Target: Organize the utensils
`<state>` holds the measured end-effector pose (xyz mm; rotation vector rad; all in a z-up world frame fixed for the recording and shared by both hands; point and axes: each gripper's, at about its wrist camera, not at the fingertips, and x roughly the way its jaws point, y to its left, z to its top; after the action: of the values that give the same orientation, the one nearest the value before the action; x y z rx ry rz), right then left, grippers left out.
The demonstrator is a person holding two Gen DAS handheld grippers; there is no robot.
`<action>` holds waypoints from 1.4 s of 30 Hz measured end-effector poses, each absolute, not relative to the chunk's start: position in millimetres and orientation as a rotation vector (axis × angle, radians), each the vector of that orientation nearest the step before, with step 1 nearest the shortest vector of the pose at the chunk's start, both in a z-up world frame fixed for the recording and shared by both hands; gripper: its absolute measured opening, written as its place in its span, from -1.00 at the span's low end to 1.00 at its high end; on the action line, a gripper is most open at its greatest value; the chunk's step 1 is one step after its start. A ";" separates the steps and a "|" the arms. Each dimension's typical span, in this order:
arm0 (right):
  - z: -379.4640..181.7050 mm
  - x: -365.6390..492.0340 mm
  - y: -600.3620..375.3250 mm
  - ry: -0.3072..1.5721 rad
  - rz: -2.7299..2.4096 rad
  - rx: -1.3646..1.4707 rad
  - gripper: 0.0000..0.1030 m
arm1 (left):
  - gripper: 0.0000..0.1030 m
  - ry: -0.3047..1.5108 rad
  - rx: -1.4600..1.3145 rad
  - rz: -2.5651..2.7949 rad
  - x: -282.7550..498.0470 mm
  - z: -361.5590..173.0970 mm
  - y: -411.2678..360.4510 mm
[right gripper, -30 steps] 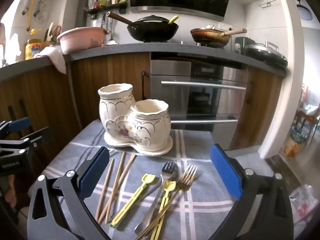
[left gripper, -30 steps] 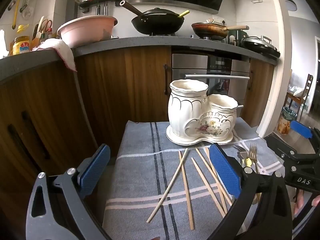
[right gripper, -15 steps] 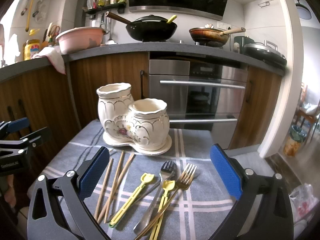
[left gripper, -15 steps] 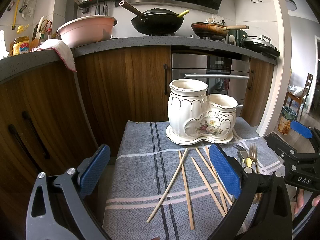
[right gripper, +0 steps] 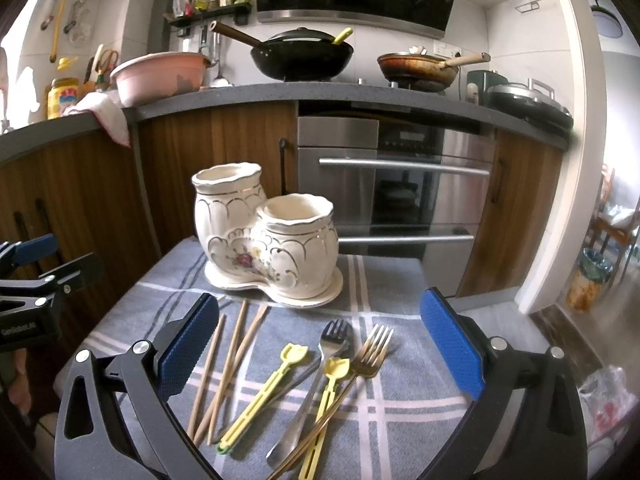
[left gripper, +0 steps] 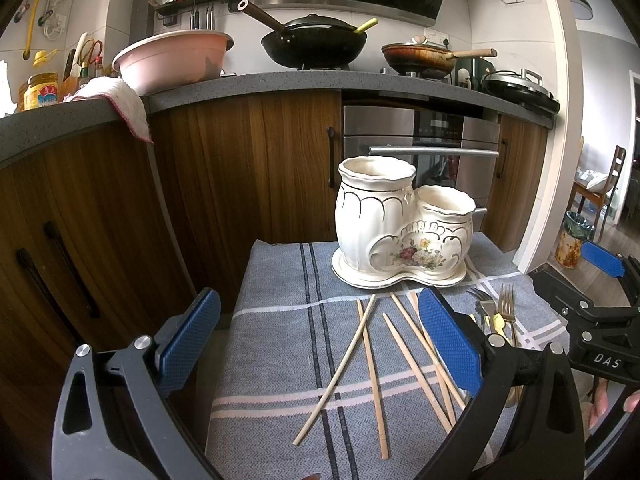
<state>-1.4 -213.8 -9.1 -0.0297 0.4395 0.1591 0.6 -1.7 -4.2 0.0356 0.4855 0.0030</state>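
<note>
On the striped cloth [right gripper: 384,400], chopsticks [left gripper: 370,364] and forks [right gripper: 362,360] lie before the ceramic holder [right gripper: 272,240]; both grippers [left gripper: 316,344] [right gripper: 316,344] hover, jaws released and empty.

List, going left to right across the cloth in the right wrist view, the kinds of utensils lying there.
Wooden chopsticks → long yellow utensil → silver fork → gold fork.

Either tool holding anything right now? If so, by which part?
Nothing is held. The left tool and right tool both hang open above the cloth; the chopsticks and forks lie loose on it.
</note>
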 end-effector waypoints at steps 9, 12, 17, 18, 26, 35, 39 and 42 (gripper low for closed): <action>-11.0 -0.3 -215.6 0.445 0.162 -0.030 0.93 | 0.90 0.487 0.034 0.002 0.8 -5.0 -1.8; -10.2 -0.4 -214.6 0.446 0.163 -0.030 0.93 | 0.90 0.487 0.034 0.002 0.7 -5.2 -2.1; -10.9 -0.2 -215.4 0.447 0.162 -0.031 0.93 | 0.90 0.487 0.035 0.002 1.0 -6.0 -2.1; -10.8 -0.3 -215.0 0.446 0.162 -0.032 0.93 | 0.90 0.487 0.034 0.002 1.0 -5.9 -2.0; -10.3 -0.2 -214.4 0.448 0.162 -0.033 0.93 | 0.90 0.489 0.034 0.001 1.3 -6.4 -2.3; -10.4 0.0 -215.6 0.449 0.160 -0.033 0.93 | 0.90 0.489 0.033 0.002 1.5 -6.3 -2.0; -8.8 -1.4 -216.1 0.446 0.160 -0.034 0.93 | 0.90 0.489 0.033 0.002 1.5 -6.3 -2.1; -9.3 -1.5 -210.9 0.447 0.156 -0.036 0.93 | 0.90 0.491 0.033 0.001 1.5 -6.7 -2.0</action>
<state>-1.5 -210.9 -9.3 -0.0359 0.4473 0.1561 1.5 -2.0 -6.7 0.0327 0.4909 0.0012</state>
